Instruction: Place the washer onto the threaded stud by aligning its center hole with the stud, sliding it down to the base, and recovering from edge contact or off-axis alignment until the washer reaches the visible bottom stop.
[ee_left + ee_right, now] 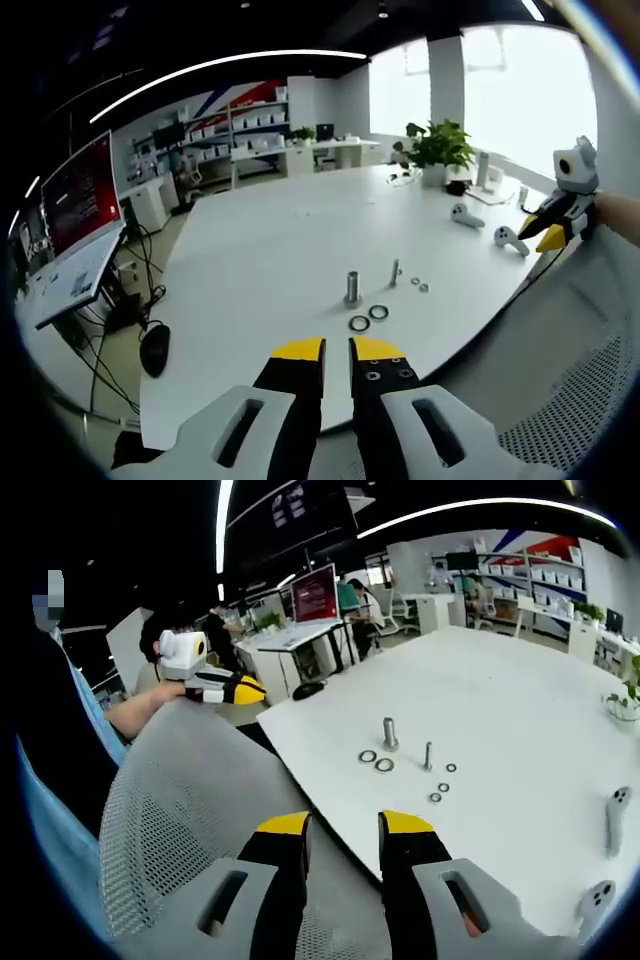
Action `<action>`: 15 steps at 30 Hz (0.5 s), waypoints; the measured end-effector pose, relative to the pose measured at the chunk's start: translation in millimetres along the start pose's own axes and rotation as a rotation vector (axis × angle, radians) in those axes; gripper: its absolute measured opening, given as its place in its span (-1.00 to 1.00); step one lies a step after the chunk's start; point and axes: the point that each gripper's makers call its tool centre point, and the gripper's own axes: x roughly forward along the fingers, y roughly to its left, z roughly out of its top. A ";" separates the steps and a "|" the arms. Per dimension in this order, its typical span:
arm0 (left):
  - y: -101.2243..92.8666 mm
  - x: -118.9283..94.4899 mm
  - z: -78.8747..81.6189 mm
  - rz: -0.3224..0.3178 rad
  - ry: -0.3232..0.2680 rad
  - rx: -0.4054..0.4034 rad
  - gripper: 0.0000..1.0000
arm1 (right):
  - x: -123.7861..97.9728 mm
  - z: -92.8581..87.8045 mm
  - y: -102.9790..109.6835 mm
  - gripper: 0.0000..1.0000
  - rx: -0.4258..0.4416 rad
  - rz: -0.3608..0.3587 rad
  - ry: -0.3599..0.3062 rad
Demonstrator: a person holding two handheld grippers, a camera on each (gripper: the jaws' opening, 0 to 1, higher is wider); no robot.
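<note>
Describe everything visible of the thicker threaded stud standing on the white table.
The thicker threaded stud is a short grey metal post, standing upright on the white table. Its base looks slightly wider; threads are too small to make out. Two large washers lie flat beside it, apart from it. A thinner stud stands nearby. Nothing sits on it, and no claw touches it.

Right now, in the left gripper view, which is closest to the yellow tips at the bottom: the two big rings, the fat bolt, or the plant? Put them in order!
From the left gripper, nearest first:
1. Two large washers, just beyond the tips on the white table. The pair lie too close together to rank apart.
2. Thick stud, standing upright right behind them.
3. Potted plant, far across the table, upper right.
</note>
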 end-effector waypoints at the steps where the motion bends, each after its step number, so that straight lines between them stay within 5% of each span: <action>1: -0.3 -0.1 0.2 -0.001 -0.001 0.001 -0.86 | 1.6 -1.0 -4.0 -0.43 -0.023 -0.005 0.026; 15: -1.8 0.8 3.7 -0.008 -0.015 0.015 -0.89 | 50.8 -18.2 -48.1 -0.49 -0.160 0.000 0.328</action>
